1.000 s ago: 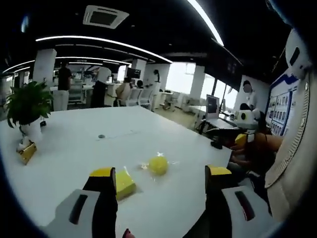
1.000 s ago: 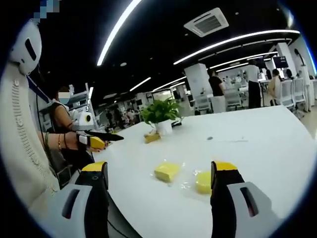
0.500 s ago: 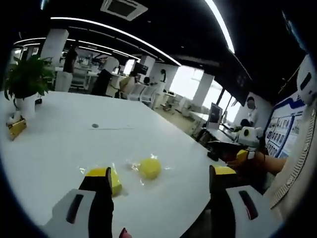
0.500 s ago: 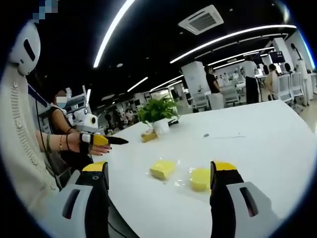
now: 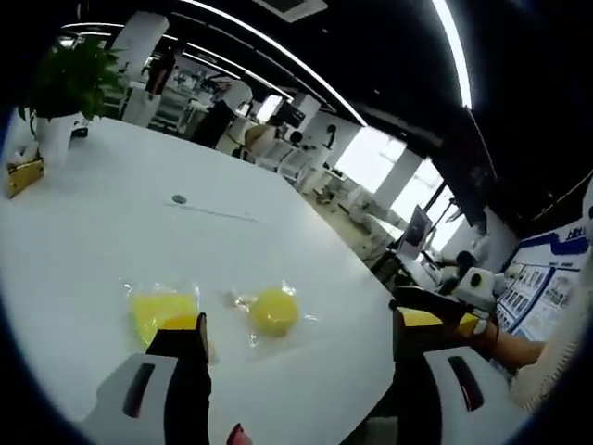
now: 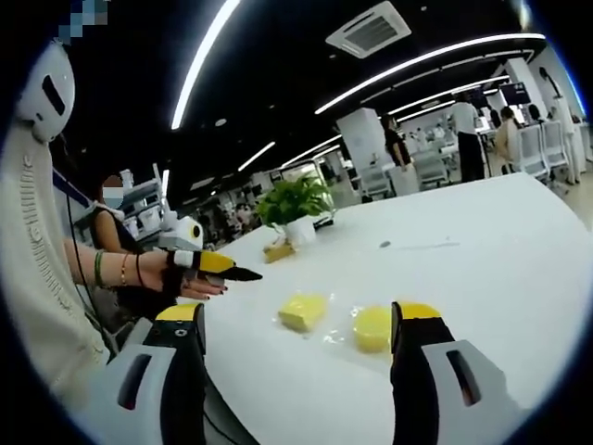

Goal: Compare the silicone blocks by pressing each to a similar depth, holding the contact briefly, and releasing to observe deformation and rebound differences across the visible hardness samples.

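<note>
Two yellow silicone samples lie side by side on the broad white tabletop (image 5: 111, 232), near its front edge. The square yellow silicone block (image 5: 159, 308) and the round yellow silicone puck (image 5: 274, 310) each seem to sit in a clear plastic wrapper, which could make them slide under a sideways push.

The left claw (image 5: 301, 338) hovers above them with its jaws spread wide and nothing held; its left jaw tip overlaps the square block in the left gripper view, though contact cannot be confirmed. The right claw (image 6: 301, 324) is likewise wide open and empty, with the round puck (image 6: 372, 327) just beside its right jaw and the square block (image 6: 304, 312) between the jaws, further off.

Both samples look soft and light, so a straight downward press on the centre of the top face is probably best; squeezing the sides would likely shift them.

The tabletop edge runs close behind the claws. Beyond the samples lies plenty of bare surface, with a potted green plant (image 6: 295, 211) well apart at the far side.
</note>
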`<state>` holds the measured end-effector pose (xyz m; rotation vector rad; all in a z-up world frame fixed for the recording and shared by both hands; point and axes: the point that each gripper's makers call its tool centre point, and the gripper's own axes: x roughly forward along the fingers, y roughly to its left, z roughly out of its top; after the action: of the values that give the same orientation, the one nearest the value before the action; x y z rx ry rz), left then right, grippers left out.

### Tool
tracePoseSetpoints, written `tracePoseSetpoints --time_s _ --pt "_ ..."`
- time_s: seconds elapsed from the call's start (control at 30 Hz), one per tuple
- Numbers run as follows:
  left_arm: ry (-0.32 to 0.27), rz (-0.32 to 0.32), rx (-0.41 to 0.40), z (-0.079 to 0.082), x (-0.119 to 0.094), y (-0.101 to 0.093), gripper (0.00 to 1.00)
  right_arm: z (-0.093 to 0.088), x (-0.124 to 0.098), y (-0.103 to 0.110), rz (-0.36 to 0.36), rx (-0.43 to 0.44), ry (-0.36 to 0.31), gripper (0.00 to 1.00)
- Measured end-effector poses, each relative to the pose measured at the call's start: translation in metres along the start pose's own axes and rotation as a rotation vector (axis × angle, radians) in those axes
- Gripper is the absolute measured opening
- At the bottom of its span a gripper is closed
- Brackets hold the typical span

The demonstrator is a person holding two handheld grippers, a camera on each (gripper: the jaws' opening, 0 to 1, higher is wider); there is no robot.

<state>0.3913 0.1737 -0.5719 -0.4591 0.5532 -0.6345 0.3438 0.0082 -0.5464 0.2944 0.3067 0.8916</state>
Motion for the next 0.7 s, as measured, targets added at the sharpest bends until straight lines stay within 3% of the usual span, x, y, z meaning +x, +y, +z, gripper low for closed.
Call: tracePoseSetpoints --time_s 0.13,0.23,0.4,0.57,0.7 --pt "0.029 -0.004 -0.047 -0.008 0.018 0.004 0.81 -0.002 0.001 -0.004 -0.002 0.014 -0.002 0.76" --pt "0.012 -0.018 -0.160 -0.008 0.034 0.005 0.81 -0.003 0.001 -0.009 -0.011 0.013 -0.003 0.77" --pt "0.022 -0.004 -0.213 -0.009 0.056 0.014 0.81 -0.006 -0.001 -0.018 -0.021 0.024 0.003 0.77" --pt "0.040 0.045 -0.319 -0.014 0.079 0.027 0.82 -0.010 -0.003 -0.026 -0.032 0.037 0.009 0.76" --pt "0.075 0.080 -0.352 -0.020 0.095 0.037 0.82 -0.012 -0.003 -0.032 -0.043 0.048 0.008 0.76"
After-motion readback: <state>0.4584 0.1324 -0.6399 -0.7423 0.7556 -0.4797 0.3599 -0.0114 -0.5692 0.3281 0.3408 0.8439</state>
